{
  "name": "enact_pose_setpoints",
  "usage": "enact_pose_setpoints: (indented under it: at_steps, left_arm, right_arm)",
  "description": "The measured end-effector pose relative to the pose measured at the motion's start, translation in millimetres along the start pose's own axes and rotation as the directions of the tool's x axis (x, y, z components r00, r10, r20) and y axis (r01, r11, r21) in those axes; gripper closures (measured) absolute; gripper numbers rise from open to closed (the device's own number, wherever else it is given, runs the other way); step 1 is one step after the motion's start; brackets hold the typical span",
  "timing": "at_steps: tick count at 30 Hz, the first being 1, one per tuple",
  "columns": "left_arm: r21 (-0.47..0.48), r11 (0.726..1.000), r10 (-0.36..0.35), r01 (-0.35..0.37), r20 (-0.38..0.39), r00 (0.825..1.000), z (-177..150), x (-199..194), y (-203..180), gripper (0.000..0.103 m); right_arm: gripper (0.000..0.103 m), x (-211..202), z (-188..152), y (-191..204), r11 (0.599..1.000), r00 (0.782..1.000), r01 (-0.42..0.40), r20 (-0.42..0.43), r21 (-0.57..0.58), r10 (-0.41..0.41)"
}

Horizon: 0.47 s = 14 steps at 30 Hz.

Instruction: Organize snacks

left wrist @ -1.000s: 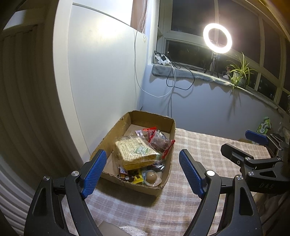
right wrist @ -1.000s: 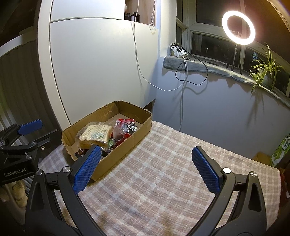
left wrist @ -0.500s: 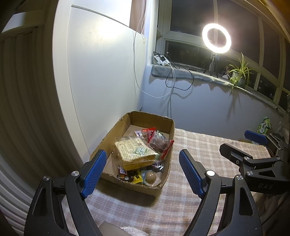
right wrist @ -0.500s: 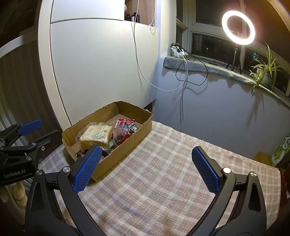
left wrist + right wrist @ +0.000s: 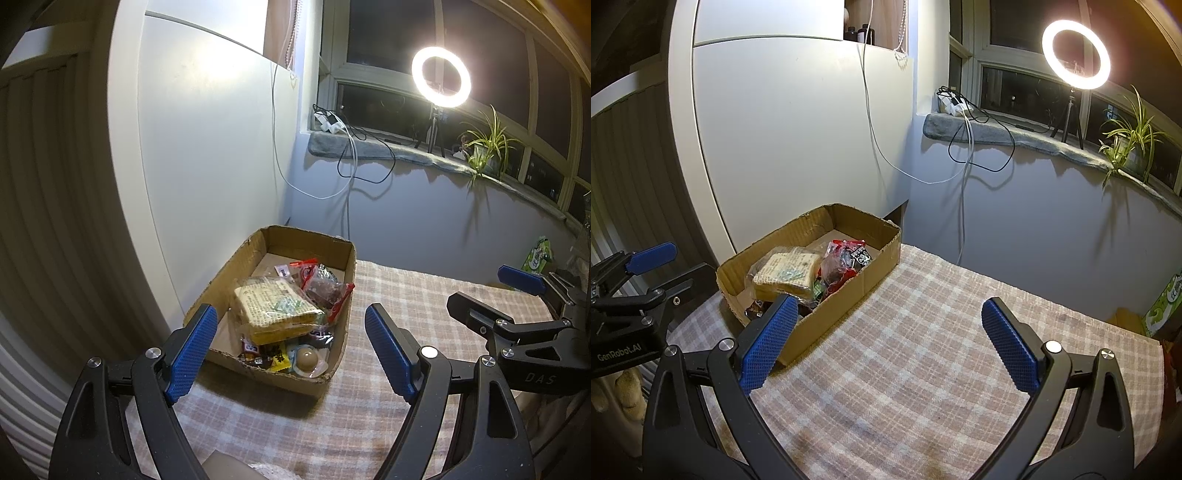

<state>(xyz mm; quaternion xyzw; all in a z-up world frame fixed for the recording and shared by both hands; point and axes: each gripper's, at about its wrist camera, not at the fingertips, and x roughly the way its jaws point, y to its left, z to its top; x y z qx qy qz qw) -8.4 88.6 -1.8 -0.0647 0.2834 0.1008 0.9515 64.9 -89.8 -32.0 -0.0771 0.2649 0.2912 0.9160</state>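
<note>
A shallow cardboard box (image 5: 345,269) (image 5: 875,266) sits on the plaid tablecloth against the white wall. It holds a wrapped yellow biscuit pack (image 5: 275,308) (image 5: 786,271), a red-edged bag of dark snacks (image 5: 327,291) (image 5: 838,269), a round jelly cup (image 5: 306,358) and small wrapped sweets. My left gripper (image 5: 286,349) hangs open just in front of the box with nothing between its fingers. My right gripper (image 5: 888,339) stands open over the bare cloth to the right of the box, also empty.
The plaid tablecloth (image 5: 923,369) stretches to the right of the box. A green snack bag (image 5: 537,256) (image 5: 1163,306) stands at the far right edge. A ring light (image 5: 441,75), cables and a potted plant (image 5: 484,147) sit on the windowsill behind.
</note>
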Motion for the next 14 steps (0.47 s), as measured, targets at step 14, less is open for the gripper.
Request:
enact_pose_setpoints:
  at_steps: [14]
  left_arm:
    - [0.017, 1.000, 0.004, -0.004, 0.001, 1.000, -1.7, 1.4, -4.8, 0.021]
  right_arm:
    - [0.001, 0.4, -6.2, -3.2, 1.000, 1.000, 0.004, -0.005, 0.016, -0.004]
